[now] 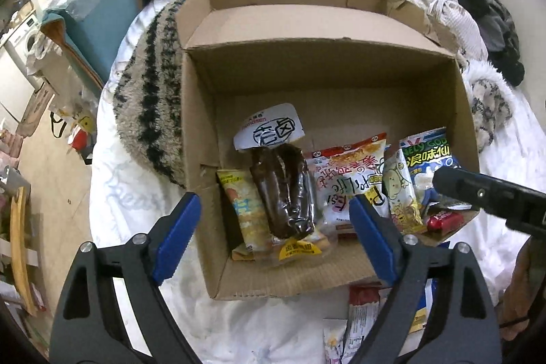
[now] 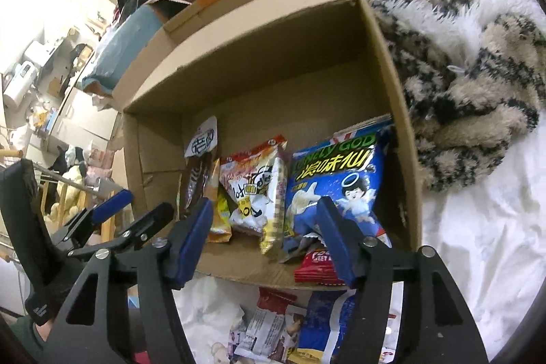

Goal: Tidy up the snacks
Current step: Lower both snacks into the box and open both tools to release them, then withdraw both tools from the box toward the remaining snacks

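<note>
Left wrist view: the left hand-held gripper [image 1: 274, 237] is hanging over the near edge of the box [image 1: 204, 132], its jaws standing wide with nothing between the pads. That width looks like a release, so I judge the packets below are already placed. The box is sitting on the bed [image 1: 136, 193] with its flaps folded back, which is keeping its mouth clear for dropping things in. Inside, along the near wall, packets are standing in a row: a dark brown pack [image 1: 283, 190] at the box's left, a yellow packet [image 1: 244, 210] beside it, a white-and-red bag [image 1: 344, 183] in the middle, a blue bag [image 1: 430, 159] at the right. The far half of the box is lying bare.

Right wrist view: the right hand-held gripper [image 2: 266, 241] is also standing open and empty, just in front of the blue bag. A red packet [image 2: 317, 265] is lying at the box's near right corner. More snacks [image 2: 273, 326] are waiting on the bed just outside the near wall, so sorting seems unfinished.
</note>
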`<state>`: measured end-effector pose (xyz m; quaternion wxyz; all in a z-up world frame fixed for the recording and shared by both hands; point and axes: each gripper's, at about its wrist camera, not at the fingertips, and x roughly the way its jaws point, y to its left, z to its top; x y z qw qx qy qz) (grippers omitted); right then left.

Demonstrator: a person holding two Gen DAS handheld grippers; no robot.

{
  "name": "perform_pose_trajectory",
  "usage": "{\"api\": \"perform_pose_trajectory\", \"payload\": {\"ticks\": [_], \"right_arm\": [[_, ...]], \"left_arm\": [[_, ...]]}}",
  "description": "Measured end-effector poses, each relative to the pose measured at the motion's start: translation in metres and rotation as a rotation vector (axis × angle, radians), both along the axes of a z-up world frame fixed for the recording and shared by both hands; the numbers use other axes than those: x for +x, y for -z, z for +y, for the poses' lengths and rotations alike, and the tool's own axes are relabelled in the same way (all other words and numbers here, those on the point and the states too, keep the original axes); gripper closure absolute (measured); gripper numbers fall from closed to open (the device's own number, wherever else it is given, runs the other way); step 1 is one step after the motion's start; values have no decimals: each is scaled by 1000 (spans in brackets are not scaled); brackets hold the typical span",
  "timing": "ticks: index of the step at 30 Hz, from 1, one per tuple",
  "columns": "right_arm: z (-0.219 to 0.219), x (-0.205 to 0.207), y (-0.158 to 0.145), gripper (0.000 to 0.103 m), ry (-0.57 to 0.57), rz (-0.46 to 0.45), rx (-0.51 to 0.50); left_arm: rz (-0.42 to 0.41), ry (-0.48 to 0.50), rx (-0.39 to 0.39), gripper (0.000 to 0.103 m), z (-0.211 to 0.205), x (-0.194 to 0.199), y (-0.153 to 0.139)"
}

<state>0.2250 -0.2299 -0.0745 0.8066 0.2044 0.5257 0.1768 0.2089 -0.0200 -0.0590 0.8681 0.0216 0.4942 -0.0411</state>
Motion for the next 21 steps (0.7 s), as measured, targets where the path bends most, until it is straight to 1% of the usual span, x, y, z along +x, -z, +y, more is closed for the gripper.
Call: {"api": "perform_pose_trajectory", "payload": {"ticks": [8, 11, 14, 21], "right_arm": [[-8, -12, -10, 37, 19, -4, -5], [-11, -20, -15, 37, 23, -10, -6], [-15, -31, -22, 37, 32, -19, -10], [-28, -60, -30, 37, 72, -19, -3]], "left_arm": [[-29, -16, -2, 16, 9, -17, -14], [-27, -32, -25, 16, 14, -26, -16], [-22, -42, -44, 16, 17, -37, -16], [-49, -55, -47, 16, 19, -62, -19]]}}
